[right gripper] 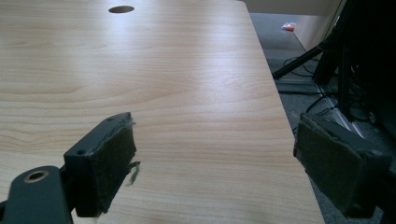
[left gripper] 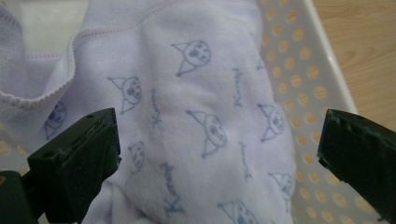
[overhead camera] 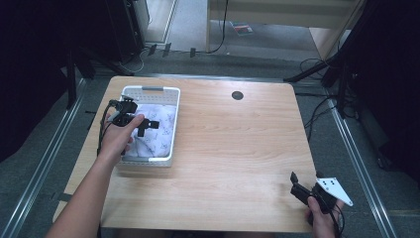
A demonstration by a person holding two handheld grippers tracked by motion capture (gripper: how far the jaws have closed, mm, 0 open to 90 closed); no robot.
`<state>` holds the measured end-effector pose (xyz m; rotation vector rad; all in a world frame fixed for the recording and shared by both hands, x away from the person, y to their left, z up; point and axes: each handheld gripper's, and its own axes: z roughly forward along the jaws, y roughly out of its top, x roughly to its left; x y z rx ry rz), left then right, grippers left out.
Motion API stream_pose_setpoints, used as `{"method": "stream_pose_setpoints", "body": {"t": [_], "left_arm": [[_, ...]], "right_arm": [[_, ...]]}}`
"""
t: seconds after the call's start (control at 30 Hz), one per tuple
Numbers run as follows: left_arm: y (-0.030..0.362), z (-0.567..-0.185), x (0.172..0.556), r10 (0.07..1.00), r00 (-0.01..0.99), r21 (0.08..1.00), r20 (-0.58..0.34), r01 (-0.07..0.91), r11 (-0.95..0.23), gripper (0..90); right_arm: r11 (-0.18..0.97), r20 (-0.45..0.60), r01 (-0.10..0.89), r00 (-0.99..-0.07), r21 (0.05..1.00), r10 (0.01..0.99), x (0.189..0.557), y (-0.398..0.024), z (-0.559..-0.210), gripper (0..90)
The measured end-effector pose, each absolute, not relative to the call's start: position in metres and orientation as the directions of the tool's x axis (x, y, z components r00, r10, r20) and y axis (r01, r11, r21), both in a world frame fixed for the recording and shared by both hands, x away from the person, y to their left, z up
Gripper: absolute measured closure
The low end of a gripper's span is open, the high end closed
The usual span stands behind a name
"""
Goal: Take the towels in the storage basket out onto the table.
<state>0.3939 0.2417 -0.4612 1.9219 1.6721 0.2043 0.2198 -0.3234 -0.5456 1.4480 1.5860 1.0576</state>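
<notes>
A white perforated basket [overhead camera: 171,121] stands at the table's left and holds a pale lilac cloth [overhead camera: 161,134] printed with small blue faces. My left gripper [overhead camera: 147,125] hovers over the cloth inside the basket, open. In the left gripper view the cloth [left gripper: 201,116] lies just beyond my left gripper [left gripper: 217,149], whose jaws stand wide apart with nothing held, and the basket wall [left gripper: 303,79] runs at the right. My right gripper [overhead camera: 303,182] rests at the table's front right corner, open. Between the spread jaws of my right gripper [right gripper: 212,154] lies bare wood.
The wooden table [overhead camera: 233,144] has a round cable hole [overhead camera: 237,95] near its far edge. Dark stands and cables [overhead camera: 322,69] crowd the floor past the right edge. The table's right edge [right gripper: 275,107] runs close to my right gripper.
</notes>
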Motion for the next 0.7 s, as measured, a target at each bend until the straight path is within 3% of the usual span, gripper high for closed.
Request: {"method": "stream_pose_setpoints", "body": {"t": [0.23, 0.5, 0.7], "left_arm": [[0.234, -0.471, 0.414, 0.963, 0.171, 0.452, -0.211, 0.89, -0.059, 0.0], [0.227, -0.493, 0.433, 0.979, 0.139, 0.315, -0.149, 0.945, -0.086, 0.0], [0.224, -0.511, 0.44, 0.979, 0.115, 0.24, -0.165, 0.968, -0.074, 0.0]], "right_arm": [[0.028, 0.014, 0.394, -0.101, 0.919, 0.995, 0.22, -0.324, -0.546, 13.1], [0.029, 0.013, 0.395, -0.104, 0.918, 0.994, 0.22, -0.323, -0.546, 13.1], [0.03, 0.013, 0.395, -0.105, 0.918, 0.994, 0.22, -0.323, -0.546, 13.1]]}}
